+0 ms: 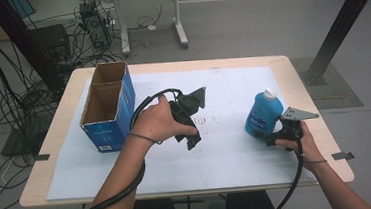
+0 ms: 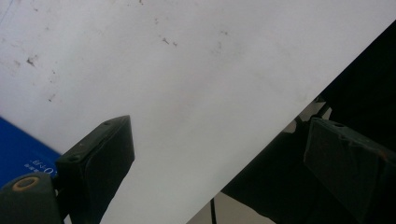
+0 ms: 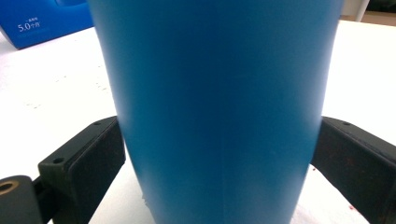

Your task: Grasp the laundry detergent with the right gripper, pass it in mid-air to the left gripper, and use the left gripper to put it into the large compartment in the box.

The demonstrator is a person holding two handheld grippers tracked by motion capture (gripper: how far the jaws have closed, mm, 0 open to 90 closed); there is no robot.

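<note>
One blue bottle [image 1: 263, 112] stands upright at the table's [image 1: 280, 63] three o'clock side, clamped between the right gripper's [image 1: 267, 137] jaws. One open blue box [image 1: 109, 106] sits at nine o'clock. The left gripper [image 1: 191, 140], mid-table, gapes wide, empty.

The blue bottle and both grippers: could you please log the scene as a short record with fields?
bottle: blue bottle, white cap, upright on the white sheet
right gripper: right gripper has a jaw at each side of the bottle, pads against its wall
left gripper: left gripper open, nothing between its jaws
box: blue carton, open-topped, at the table's left
</note>
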